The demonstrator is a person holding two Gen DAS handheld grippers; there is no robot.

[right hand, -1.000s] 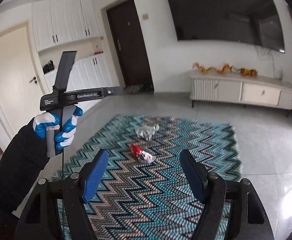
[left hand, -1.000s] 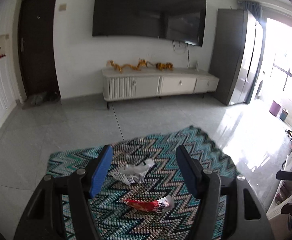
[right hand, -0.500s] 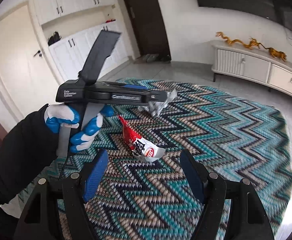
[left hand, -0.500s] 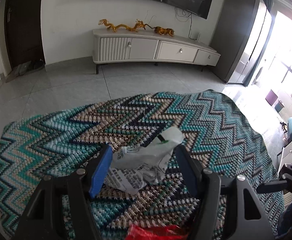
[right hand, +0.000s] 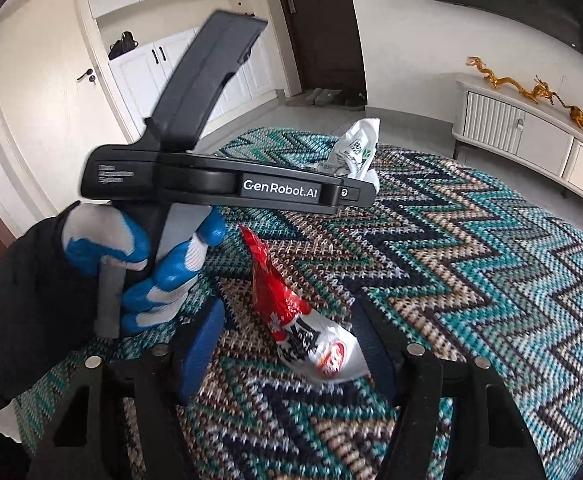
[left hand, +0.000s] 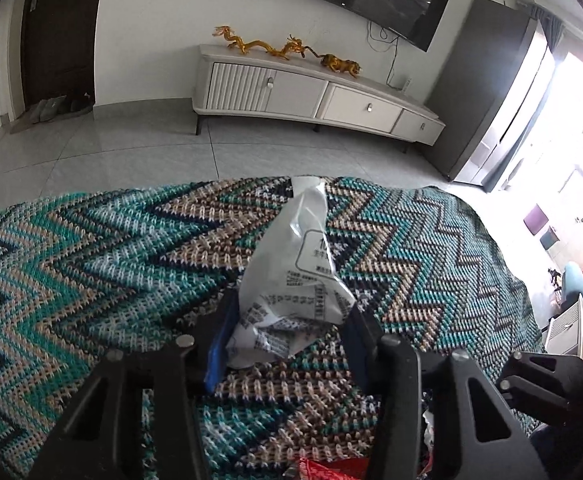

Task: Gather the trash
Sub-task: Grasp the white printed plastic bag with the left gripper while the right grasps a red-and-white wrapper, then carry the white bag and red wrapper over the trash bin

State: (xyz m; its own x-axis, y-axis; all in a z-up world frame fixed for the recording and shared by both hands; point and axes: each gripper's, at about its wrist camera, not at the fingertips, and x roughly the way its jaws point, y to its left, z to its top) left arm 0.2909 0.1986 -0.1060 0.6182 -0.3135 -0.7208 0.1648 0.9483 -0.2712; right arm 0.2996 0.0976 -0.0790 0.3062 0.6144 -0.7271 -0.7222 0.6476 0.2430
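Both pieces of trash lie on the rug [left hand: 91, 264], none collected yet: the left gripper [left hand: 287, 336] straddles the white wrapper [left hand: 295, 280], the right gripper [right hand: 287, 344] the red wrapper [right hand: 291, 320], fingers wide

A zigzag rug [left hand: 91, 264] covers grey floor tiles [left hand: 131, 152] before a white cabinet [left hand: 311, 100], bright window [left hand: 571, 128] alongside.

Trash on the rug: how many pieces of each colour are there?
White wrapper: 1, between the left claw's fingers.
Red wrapper: 1, between the right claw's fingers.
Total: 2 pieces, both on the rug.
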